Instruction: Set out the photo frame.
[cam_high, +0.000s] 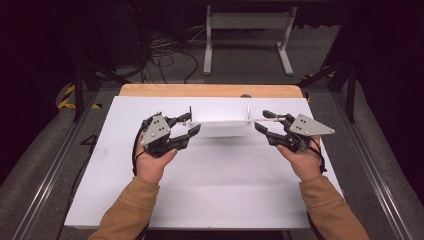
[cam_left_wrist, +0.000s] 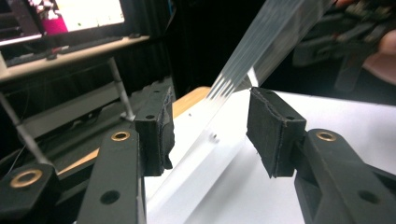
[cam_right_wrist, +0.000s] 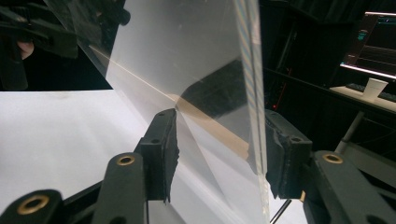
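Clear acrylic sheet (cam_high: 220, 121) at frame centre, raised above white desk (cam_high: 210, 195), spanning between both claws. Left claw (cam_high: 191, 123) half open, pads astride sheet's left end, gaps visible both sides in left gripper view. Right claw (cam_high: 261, 120) half open around sheet's right end; whether pads press it, cannot tell.

A wooden table (cam_high: 210, 90) seen from above, almost wholly covered by a large white sheet (cam_high: 200, 185) lying flat on it. A strip of bare wood shows along the far edge. The table stands on grey carpeted floor (cam_high: 240, 70).
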